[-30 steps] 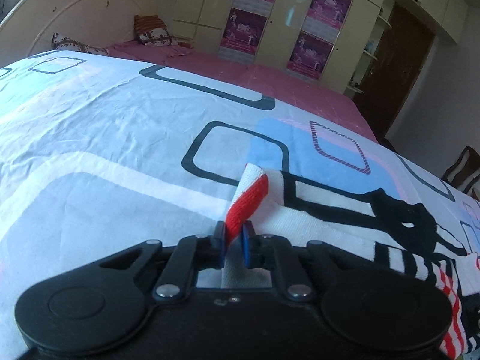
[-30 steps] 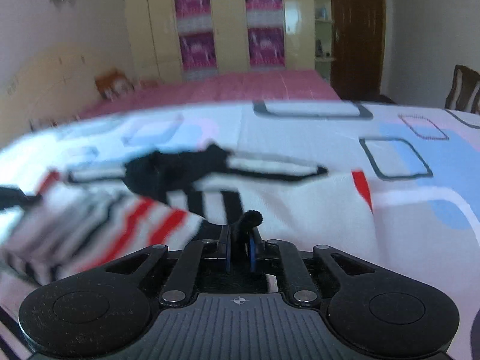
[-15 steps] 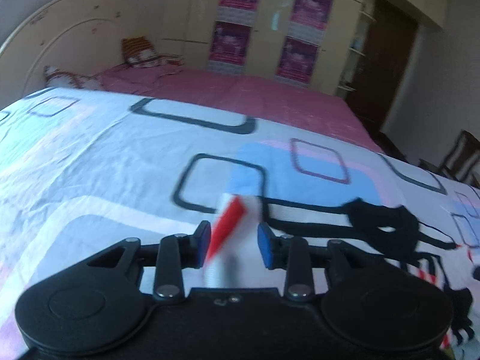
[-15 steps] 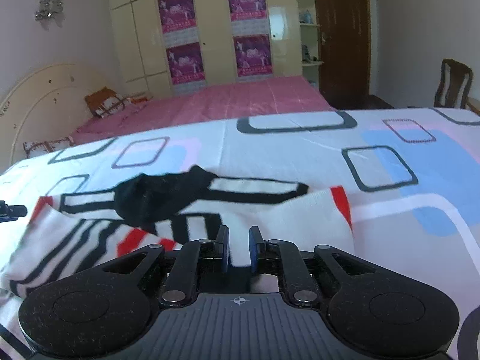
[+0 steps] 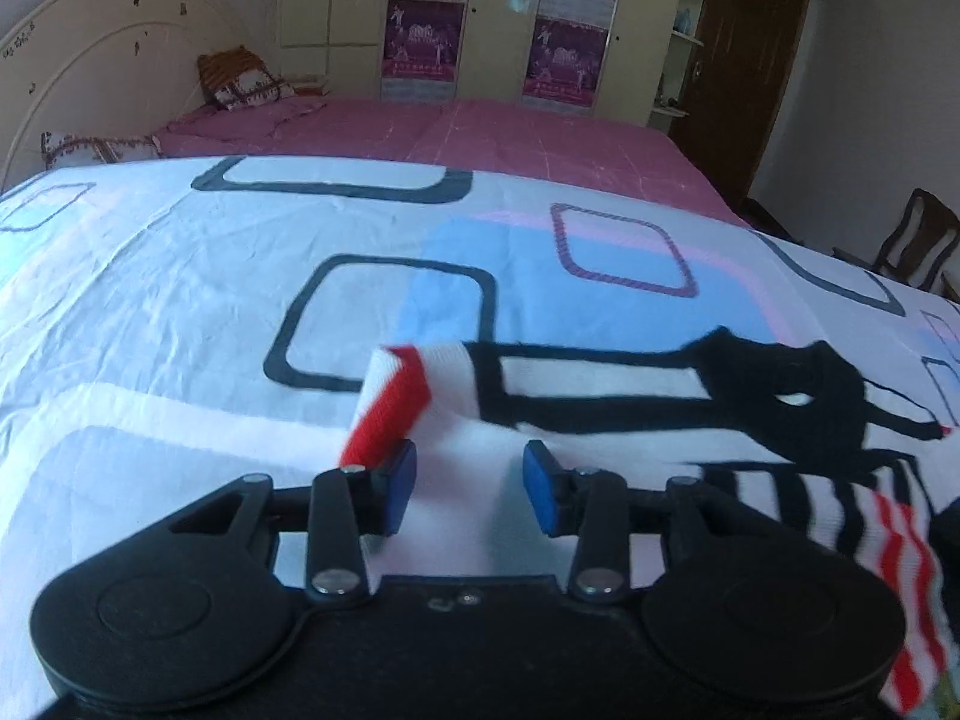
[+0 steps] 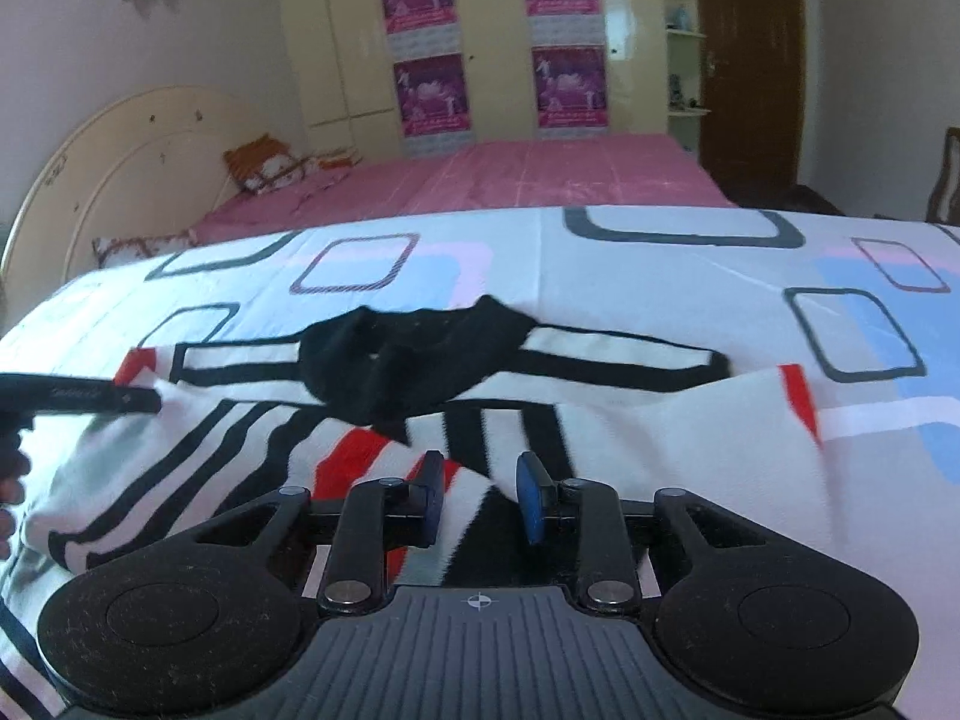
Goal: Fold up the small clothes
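Note:
A small white garment with black and red stripes and a black collar lies flat on the patterned bedsheet. My left gripper is open; the garment's red-edged corner rests loose just ahead of its left pad. The garment's body stretches to the right in that view. My right gripper is open over the striped lower part, touching nothing. The left gripper's finger shows at the left edge of the right wrist view.
The sheet covers a bed with a pink cover behind it, pillows and a cream headboard at far left. Wardrobes with purple posters stand at the back. A wooden chair is at the right.
Both grippers have opened and let go of the garment. The red-edged corner has dropped from the left gripper onto the sheet. The garment now lies flat.

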The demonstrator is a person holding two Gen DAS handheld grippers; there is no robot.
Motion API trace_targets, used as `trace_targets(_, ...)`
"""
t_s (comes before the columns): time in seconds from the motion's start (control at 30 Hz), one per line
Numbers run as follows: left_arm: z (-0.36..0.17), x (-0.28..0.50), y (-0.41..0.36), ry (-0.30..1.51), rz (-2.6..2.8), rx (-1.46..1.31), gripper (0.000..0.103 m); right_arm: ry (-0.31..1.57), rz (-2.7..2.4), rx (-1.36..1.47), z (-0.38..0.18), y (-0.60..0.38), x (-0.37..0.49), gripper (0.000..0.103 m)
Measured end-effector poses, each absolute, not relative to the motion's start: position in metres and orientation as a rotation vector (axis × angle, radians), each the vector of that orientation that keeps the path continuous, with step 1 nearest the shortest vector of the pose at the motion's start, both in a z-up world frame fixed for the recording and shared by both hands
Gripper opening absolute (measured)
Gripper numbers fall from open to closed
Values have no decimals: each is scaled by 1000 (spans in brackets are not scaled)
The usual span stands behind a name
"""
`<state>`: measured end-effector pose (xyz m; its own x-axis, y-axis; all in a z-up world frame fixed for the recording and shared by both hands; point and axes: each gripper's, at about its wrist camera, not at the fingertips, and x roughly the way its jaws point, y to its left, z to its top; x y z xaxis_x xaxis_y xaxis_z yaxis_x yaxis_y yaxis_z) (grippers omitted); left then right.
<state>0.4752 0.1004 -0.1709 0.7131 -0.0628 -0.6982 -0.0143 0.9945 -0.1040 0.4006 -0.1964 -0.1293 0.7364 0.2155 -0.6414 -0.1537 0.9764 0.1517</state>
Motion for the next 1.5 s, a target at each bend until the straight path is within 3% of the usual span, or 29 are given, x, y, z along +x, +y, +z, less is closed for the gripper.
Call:
trace_targets(0.33, -164, 471, 110, 758, 4, -131, 36, 759, 123, 33, -147, -219, 398, 28)
trace_targets(0.77, -151, 351, 67, 742, -138, -40, 48, 735, 237, 25, -133, -188, 357, 28)
trace_targets(1.3, -163, 354, 61, 832, -32, -38, 46, 804, 202, 21, -141, -212, 353, 28)
trace_targets(1.5, -146, 341, 50, 837, 7, -29, 59, 813, 254, 90, -134, -223, 339, 28)
